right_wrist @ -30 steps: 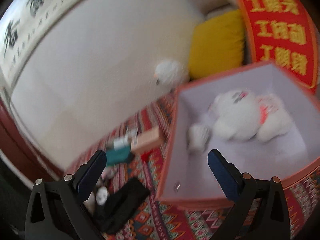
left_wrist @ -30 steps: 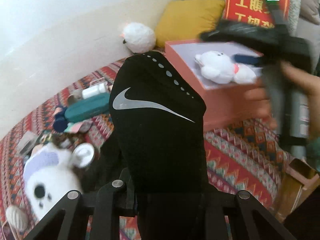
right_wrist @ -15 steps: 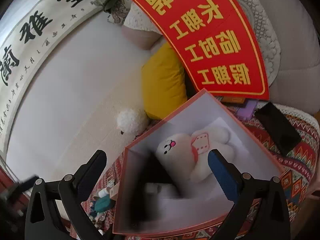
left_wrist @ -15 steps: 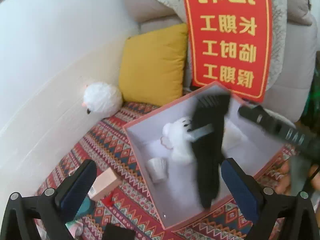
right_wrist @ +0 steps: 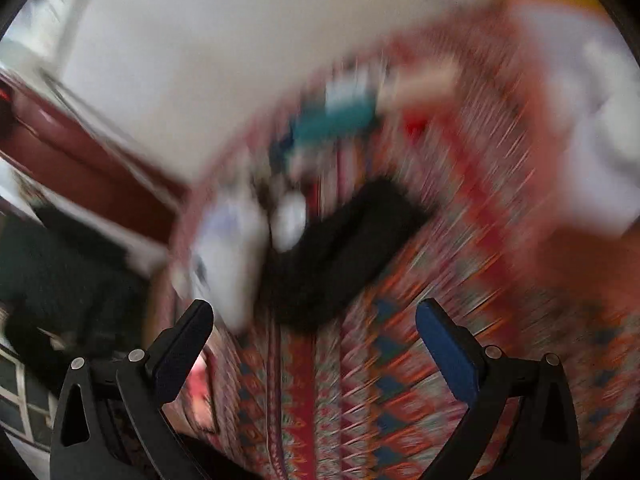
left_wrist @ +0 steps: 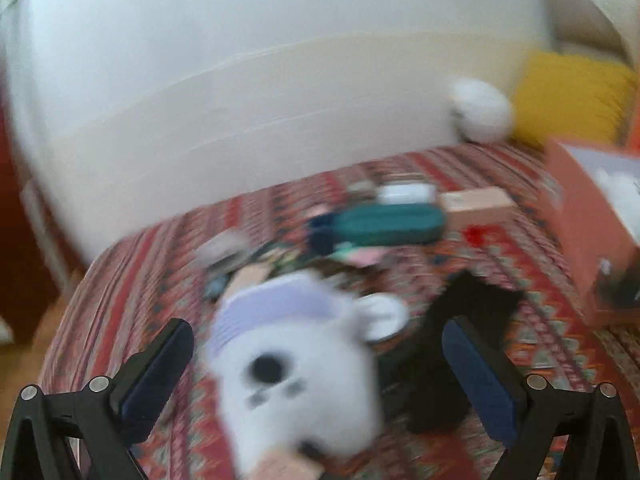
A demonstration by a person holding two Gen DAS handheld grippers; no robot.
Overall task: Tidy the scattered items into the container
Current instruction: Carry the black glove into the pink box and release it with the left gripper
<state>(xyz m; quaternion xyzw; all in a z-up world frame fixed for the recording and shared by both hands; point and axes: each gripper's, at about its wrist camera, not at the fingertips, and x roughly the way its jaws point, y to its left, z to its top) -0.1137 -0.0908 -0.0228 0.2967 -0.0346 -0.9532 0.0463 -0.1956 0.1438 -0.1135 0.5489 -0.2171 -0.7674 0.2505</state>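
My left gripper [left_wrist: 320, 368] is open, with a white plush toy [left_wrist: 296, 384] wearing a lilac band lying on the patterned cloth between its fingers, untouched as far as the blur shows. A black sock [left_wrist: 456, 344] lies just right of the toy. The orange box [left_wrist: 580, 232] stands at the far right with a white plush inside. My right gripper [right_wrist: 316, 344] is open and empty above the cloth, the black sock [right_wrist: 340, 248] and white plush toy [right_wrist: 232, 252] ahead of it. Both views are motion-blurred.
A teal case [left_wrist: 388, 220], a small tan carton [left_wrist: 476, 204], a white bottle [left_wrist: 404, 192] and small clutter lie further back on the cloth [left_wrist: 532, 344]. A white fluffy ball [left_wrist: 480, 110] and a yellow cushion [left_wrist: 572, 96] sit against the wall. The cloth's left edge drops off.
The left gripper let go of a black sock over the box, then swung back left and down to the white plush toy. The right gripper swung from over the box toward the scattered items.
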